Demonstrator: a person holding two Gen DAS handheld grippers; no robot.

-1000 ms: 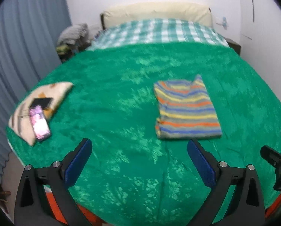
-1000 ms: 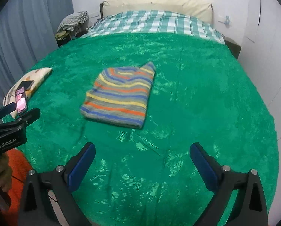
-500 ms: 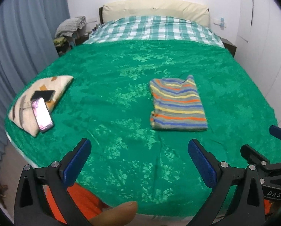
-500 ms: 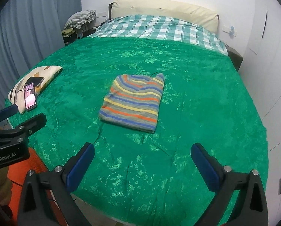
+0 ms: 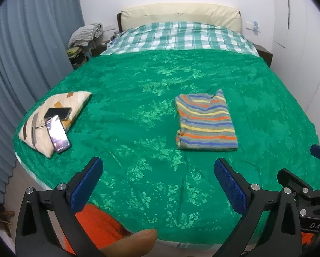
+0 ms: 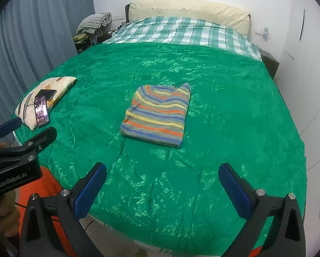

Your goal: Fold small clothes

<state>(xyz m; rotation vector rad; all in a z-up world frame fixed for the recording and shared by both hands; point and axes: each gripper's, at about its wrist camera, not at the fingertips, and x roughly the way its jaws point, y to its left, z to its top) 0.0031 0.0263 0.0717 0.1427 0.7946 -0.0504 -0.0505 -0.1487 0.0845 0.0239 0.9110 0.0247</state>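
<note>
A small striped garment (image 5: 205,122), folded into a neat rectangle, lies flat on the green bedspread (image 5: 138,81); it also shows in the right wrist view (image 6: 157,115). My left gripper (image 5: 159,167) is open and empty, held back above the bed's near edge, well short of the garment. My right gripper (image 6: 162,171) is open and empty, also back at the near edge. The right gripper shows at the right edge of the left wrist view (image 5: 305,184), and the left gripper at the left edge of the right wrist view (image 6: 20,137).
A patterned cushion (image 5: 52,115) with two phones (image 5: 58,130) on it lies at the bed's left edge. A checked sheet (image 5: 181,36) and cream headboard are at the far end. Blue curtains hang on the left, white wardrobe doors on the right.
Both grippers have pulled back and up from the bed, so the folded garment looks farther away. Both stay open.
</note>
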